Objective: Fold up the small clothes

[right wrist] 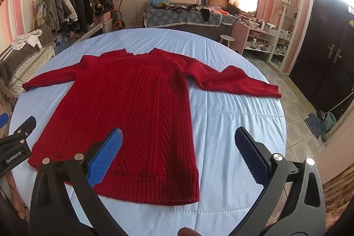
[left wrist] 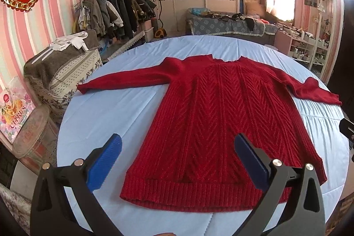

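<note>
- Red sweater [left wrist: 212, 121] lay flat on the pale blue quilt [left wrist: 106, 116], collar at 12 o'clock, hem at 6, sleeves out toward 9 and 3.
- Left gripper [left wrist: 178, 160] hung above the hem, jaws spread wide, pinching nothing.
- Right gripper [right wrist: 178, 156] hung over the hem's 3 o'clock corner, jaws spread, empty.
- Bare quilt lay on both sides of the body below the sleeves.
- Right cuff reached close to the quilt's edge; tiled floor [right wrist: 294, 107] beyond.
</note>
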Available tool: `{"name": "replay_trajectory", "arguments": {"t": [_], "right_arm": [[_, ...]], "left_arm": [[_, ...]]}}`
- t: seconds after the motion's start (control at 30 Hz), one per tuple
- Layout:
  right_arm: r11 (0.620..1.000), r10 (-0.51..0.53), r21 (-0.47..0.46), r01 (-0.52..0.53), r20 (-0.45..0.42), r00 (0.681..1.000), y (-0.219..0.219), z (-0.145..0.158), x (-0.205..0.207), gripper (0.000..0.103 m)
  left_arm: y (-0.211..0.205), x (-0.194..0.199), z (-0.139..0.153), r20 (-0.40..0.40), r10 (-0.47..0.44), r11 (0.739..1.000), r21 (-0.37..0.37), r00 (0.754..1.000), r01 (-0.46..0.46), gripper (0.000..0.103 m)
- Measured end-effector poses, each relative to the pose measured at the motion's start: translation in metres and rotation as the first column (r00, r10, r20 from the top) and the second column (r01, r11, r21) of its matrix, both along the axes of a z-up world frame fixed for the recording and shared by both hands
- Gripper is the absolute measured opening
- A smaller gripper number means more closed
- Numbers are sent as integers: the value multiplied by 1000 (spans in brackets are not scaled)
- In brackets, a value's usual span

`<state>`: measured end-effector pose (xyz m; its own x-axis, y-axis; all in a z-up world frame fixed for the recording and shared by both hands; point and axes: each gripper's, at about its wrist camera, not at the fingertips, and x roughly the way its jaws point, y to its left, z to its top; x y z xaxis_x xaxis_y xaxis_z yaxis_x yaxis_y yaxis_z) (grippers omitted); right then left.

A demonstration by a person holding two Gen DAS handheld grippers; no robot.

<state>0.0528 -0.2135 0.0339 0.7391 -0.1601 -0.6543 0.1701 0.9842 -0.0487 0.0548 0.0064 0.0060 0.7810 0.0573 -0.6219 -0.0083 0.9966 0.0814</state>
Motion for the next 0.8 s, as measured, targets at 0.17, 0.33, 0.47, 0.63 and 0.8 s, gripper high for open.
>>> {"name": "replay_trajectory", "arguments": {"t": [0.17, 0.33, 0.47, 0.63, 0.8], "right_arm": [[1000, 0, 2, 0, 0, 1000, 0, 0, 0, 100], [1000, 0, 1, 0, 1, 1000, 0, 0, -1, 100], [1000, 0, 0, 0, 1, 1000, 1, 1, -1, 100], [1000, 1, 0, -1, 1, 1000, 0, 0, -1, 100], [1000, 4, 9, -4, 2, 1000, 0, 2, -1, 100]], "left_arm": [[-1, -2, 2, 0, -3, 1000, 1, 1000, 3, 102], [-1, -2, 4, 1, -3, 1000, 2, 1000, 3, 102], [-1, -2, 4, 1, -4, 1000, 2, 1000, 4, 102], [-2, -2, 6, -1, -6, 1000, 1, 1000, 6, 102], [-7, 0, 7, -5, -10, 1000, 5, 1000, 10, 102]]}}
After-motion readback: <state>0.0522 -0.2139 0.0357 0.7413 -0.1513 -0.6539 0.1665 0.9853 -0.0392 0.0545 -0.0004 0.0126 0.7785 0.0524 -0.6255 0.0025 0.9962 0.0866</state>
